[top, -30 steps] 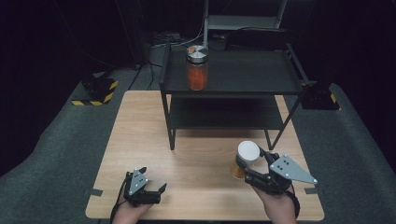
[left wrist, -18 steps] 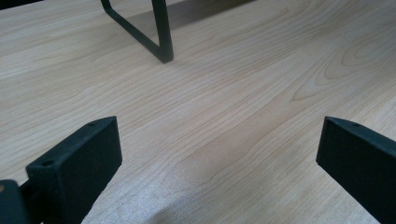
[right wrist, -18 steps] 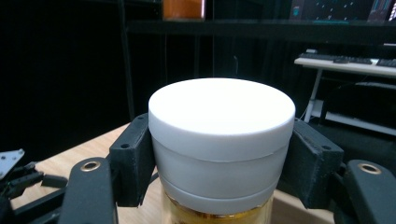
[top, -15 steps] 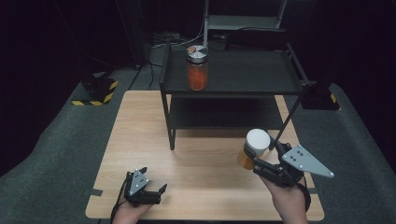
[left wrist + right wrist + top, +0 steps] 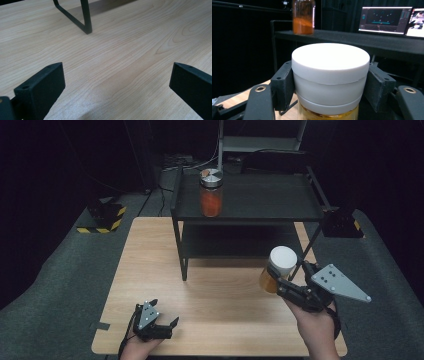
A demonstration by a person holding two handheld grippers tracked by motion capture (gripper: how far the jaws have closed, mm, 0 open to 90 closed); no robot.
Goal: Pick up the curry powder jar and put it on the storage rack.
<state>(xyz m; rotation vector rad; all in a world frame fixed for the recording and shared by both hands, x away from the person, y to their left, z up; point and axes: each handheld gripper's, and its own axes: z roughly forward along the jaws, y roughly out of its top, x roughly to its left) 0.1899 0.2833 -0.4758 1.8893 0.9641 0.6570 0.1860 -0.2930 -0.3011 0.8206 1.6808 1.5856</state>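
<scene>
A jar with a thick white screw lid and amber-yellow contents (image 5: 278,269) was held clear of the pale wooden table (image 5: 150,255), in front of the right end of the black metal two-tier shelf (image 5: 260,207); it sat between the two black jaws of the right gripper (image 5: 283,281), which clamped it at the lid's lower band, one jaw pressed against each side; in the right gripper view the same jar (image 5: 330,75) stood upright with its white lid rising above the jaw tops and the yellow glass showing just beneath them. The right gripper (image 5: 329,87) was thus closed on the jar, and the person's right hand (image 5: 312,322) carried it above the table's right side, with the grey three-cornered plate (image 5: 340,283) slanting away to the right.

On the shelf's top tier, well apart from the held jar, stood a second glass jar of orange-red contents with a silver metal lid (image 5: 211,192); the right gripper view showed it (image 5: 303,16) on the shelf beyond the white lid, with two lit monitor screens (image 5: 384,20) farther off at the right.

The left gripper (image 5: 159,322) rested low near the table's front left edge, in the person's left hand (image 5: 142,345); its jaws stood wide apart with nothing but bare wood between them, and a black shelf leg (image 5: 85,16) stood ahead of them.
</scene>
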